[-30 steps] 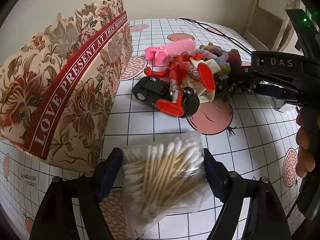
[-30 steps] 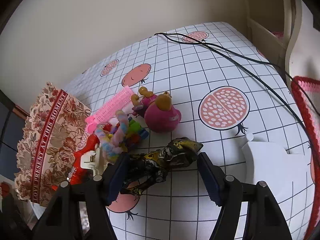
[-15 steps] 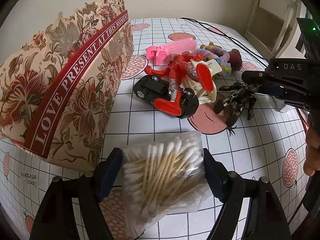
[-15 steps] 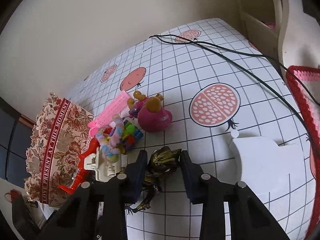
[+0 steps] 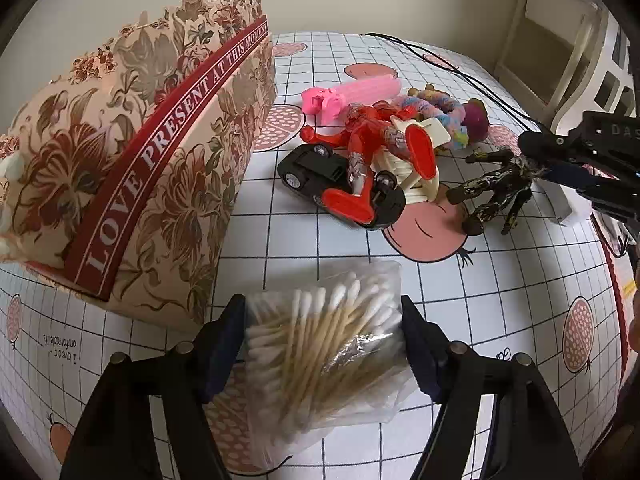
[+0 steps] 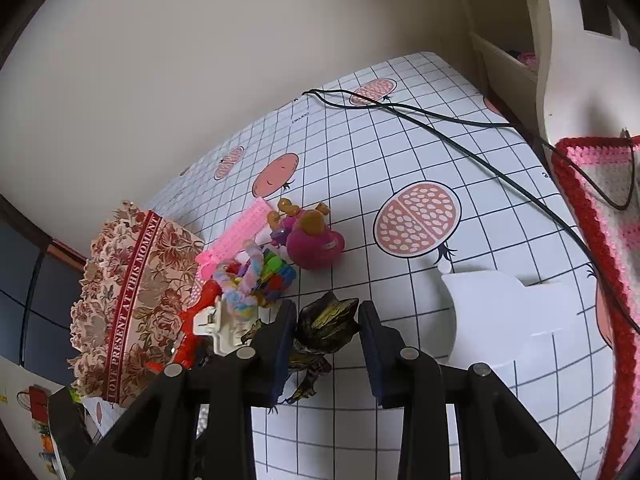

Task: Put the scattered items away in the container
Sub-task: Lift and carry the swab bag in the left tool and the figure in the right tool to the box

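My left gripper [image 5: 322, 320] is shut on a clear bag of cotton swabs [image 5: 324, 344], just right of the floral paper box [image 5: 132, 168]. My right gripper [image 6: 327, 320] is shut on a black-and-gold toy figure [image 6: 324, 326], which hangs above the table; in the left wrist view the figure [image 5: 494, 188] dangles at the right. A pile lies by the box: a red figure [image 5: 376, 148] on a black toy car [image 5: 320, 176], a pink hair roller [image 5: 360, 92], a rainbow scrunchie [image 5: 436, 108] and a magenta plush [image 6: 316, 240].
A white plastic piece [image 6: 504, 316] lies right of my right gripper. A black cable [image 6: 440, 128] runs across the far table. A crocheted pink-and-red mat [image 6: 600, 216] is at the right edge. A white chair [image 5: 560, 48] stands beyond the table.
My right gripper closed on the black-and-gold figure and lifted it off the table, up and away from the pile. My left gripper kept hold of the swab bag, nearly still.
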`<act>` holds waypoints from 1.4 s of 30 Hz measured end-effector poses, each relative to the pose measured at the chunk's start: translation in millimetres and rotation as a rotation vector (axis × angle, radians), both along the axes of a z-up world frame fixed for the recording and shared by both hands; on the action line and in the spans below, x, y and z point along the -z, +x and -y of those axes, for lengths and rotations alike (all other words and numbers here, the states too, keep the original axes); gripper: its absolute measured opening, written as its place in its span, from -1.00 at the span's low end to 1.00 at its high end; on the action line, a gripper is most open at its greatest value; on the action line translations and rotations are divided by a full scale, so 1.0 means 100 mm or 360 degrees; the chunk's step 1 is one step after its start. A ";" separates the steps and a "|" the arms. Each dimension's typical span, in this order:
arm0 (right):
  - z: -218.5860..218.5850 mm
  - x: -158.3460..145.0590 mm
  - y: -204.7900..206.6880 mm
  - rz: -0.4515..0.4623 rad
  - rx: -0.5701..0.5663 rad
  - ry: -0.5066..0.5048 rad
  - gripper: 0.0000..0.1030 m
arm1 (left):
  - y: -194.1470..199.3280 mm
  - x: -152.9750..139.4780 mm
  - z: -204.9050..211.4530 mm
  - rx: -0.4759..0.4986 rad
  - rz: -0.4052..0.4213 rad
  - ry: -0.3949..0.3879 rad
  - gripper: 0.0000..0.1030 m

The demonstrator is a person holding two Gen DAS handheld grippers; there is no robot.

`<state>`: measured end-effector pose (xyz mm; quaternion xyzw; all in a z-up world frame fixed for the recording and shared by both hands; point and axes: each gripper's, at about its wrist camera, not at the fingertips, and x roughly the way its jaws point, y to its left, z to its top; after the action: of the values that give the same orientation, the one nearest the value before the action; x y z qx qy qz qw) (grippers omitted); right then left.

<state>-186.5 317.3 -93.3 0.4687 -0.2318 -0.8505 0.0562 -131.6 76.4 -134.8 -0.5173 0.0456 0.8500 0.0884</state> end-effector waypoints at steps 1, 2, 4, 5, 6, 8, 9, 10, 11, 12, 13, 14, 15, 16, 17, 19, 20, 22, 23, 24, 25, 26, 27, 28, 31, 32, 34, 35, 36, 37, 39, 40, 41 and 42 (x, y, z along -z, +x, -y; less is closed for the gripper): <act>0.00 -0.02 0.02 -0.0001 -0.0002 0.0001 -0.34 | 0.01 0.00 0.00 -0.0001 0.0002 0.0001 0.41; -0.01 -0.03 0.04 -0.0004 0.0000 0.0002 -0.35 | 0.01 0.00 0.01 -0.0001 0.0007 0.0003 0.40; -0.02 -0.07 0.08 -0.0011 0.0002 -0.0001 -0.36 | 0.03 0.00 0.02 -0.0003 0.0012 -0.0001 0.39; -0.02 -0.08 0.09 -0.0014 0.0003 -0.0001 -0.36 | 0.04 -0.01 0.02 -0.0005 0.0016 -0.0002 0.38; -0.03 -0.10 0.11 -0.0019 0.0005 0.0001 -0.37 | 0.03 -0.01 0.04 -0.0006 0.0020 -0.0002 0.38; -0.03 -0.16 0.14 -0.0028 0.0004 0.0002 -0.37 | 0.05 -0.01 0.06 -0.0014 0.0030 -0.0002 0.37; -0.04 -0.18 0.15 -0.0031 0.0003 0.0005 -0.37 | 0.06 -0.01 0.07 -0.0016 0.0033 -0.0002 0.36; -0.04 -0.21 0.17 -0.0035 0.0001 0.0010 -0.37 | 0.06 -0.01 0.06 -0.0019 0.0038 -0.0004 0.36; -0.04 -0.23 0.18 -0.0039 0.0000 0.0013 -0.37 | 0.08 -0.02 0.09 -0.0021 0.0041 -0.0005 0.36; -0.04 -0.26 0.20 -0.0042 0.0000 0.0013 -0.37 | 0.09 -0.02 0.10 -0.0025 0.0046 -0.0005 0.36; -0.05 -0.27 0.21 -0.0046 0.0000 0.0012 -0.38 | 0.08 -0.02 0.10 -0.0028 0.0049 -0.0006 0.36; -0.05 -0.29 0.23 -0.0050 0.0001 0.0014 -0.38 | 0.09 -0.02 0.11 -0.0031 0.0053 -0.0005 0.36; -0.05 -0.32 0.25 -0.0057 0.0001 0.0016 -0.38 | 0.11 -0.02 0.12 -0.0035 0.0059 -0.0004 0.36; -0.05 -0.34 0.27 -0.0062 0.0002 0.0017 -0.38 | 0.13 -0.02 0.11 -0.0038 0.0063 -0.0003 0.35; -0.05 -0.37 0.29 -0.0068 0.0002 0.0017 -0.38 | 0.14 -0.03 0.11 -0.0043 0.0068 0.0000 0.35; -0.05 -0.41 0.31 -0.0079 0.0003 0.0021 -0.38 | 0.17 -0.06 0.18 -0.0048 0.0075 0.0005 0.35; -0.05 -0.44 0.33 -0.0087 0.0002 0.0023 -0.38 | 0.20 -0.07 0.20 -0.0052 0.0077 0.0008 0.35; -0.05 -0.49 0.37 -0.0096 -0.0001 0.0026 -0.38 | 0.22 -0.08 0.22 -0.0059 0.0079 0.0012 0.35; -0.04 -0.52 0.38 -0.0101 -0.0002 0.0030 -0.38 | 0.23 -0.09 0.23 -0.0061 0.0080 0.0016 0.35; -0.03 -0.55 0.40 -0.0107 -0.0003 0.0033 -0.38 | 0.23 -0.10 0.23 -0.0062 0.0080 0.0020 0.35; -0.03 -0.57 0.41 -0.0113 -0.0003 0.0035 -0.38 | 0.25 -0.12 0.24 -0.0064 0.0078 0.0025 0.35; -0.03 -0.59 0.42 -0.0120 -0.0005 0.0035 -0.38 | 0.26 -0.13 0.25 -0.0064 0.0074 0.0029 0.35; -0.02 -0.61 0.44 -0.0125 -0.0007 0.0035 -0.38 | 0.27 -0.16 0.26 -0.0064 0.0067 0.0033 0.35; -0.01 -0.65 0.45 -0.0132 -0.0009 0.0038 -0.38 | 0.29 -0.18 0.26 -0.0065 0.0061 0.0035 0.35; 0.02 -0.72 0.48 -0.0148 -0.0015 0.0044 -0.38 | 0.34 -0.27 0.29 -0.0065 0.0043 0.0045 0.35; 0.02 -0.75 0.49 -0.0154 -0.0017 0.0045 -0.38 | 0.35 -0.29 0.29 -0.0066 0.0036 0.0048 0.35; 0.04 -0.79 0.51 -0.0167 -0.0022 0.0047 -0.38 | 0.34 -0.36 0.28 -0.0069 0.0015 0.0057 0.35; 0.05 -0.82 0.52 -0.0174 -0.0025 0.0049 -0.38 | 0.35 -0.39 0.29 -0.0070 0.0005 0.0063 0.35; 0.06 -0.84 0.53 -0.0179 -0.0027 0.0052 -0.38 | 0.36 -0.43 0.30 -0.0070 -0.0006 0.0070 0.35; 0.07 -0.87 0.54 -0.0185 -0.0031 0.0058 -0.38 | 0.37 -0.49 0.30 -0.0068 -0.0023 0.0078 0.35; 0.09 -0.91 0.55 -0.0197 -0.0035 0.0069 -0.38 | 0.39 -0.60 0.32 -0.0055 -0.0055 0.0092 0.35; 0.09 -0.92 0.56 -0.0199 -0.0036 0.0067 -0.38 | 0.37 -0.63 0.30 -0.0048 -0.0070 0.0097 0.35; 0.10 -0.94 0.56 -0.0202 -0.0036 0.0062 -0.38 | 0.38 -0.69 0.29 -0.0042 -0.0090 0.0099 0.35; 0.10 -0.95 0.57 -0.0206 -0.0036 0.0059 -0.38 | 0.38 -0.72 0.29 -0.0040 -0.0099 0.0100 0.35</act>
<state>-129.0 307.6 1.5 0.4163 -0.2064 -0.8826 0.0720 -93.7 47.3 -63.0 -0.4881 0.0150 0.8678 0.0924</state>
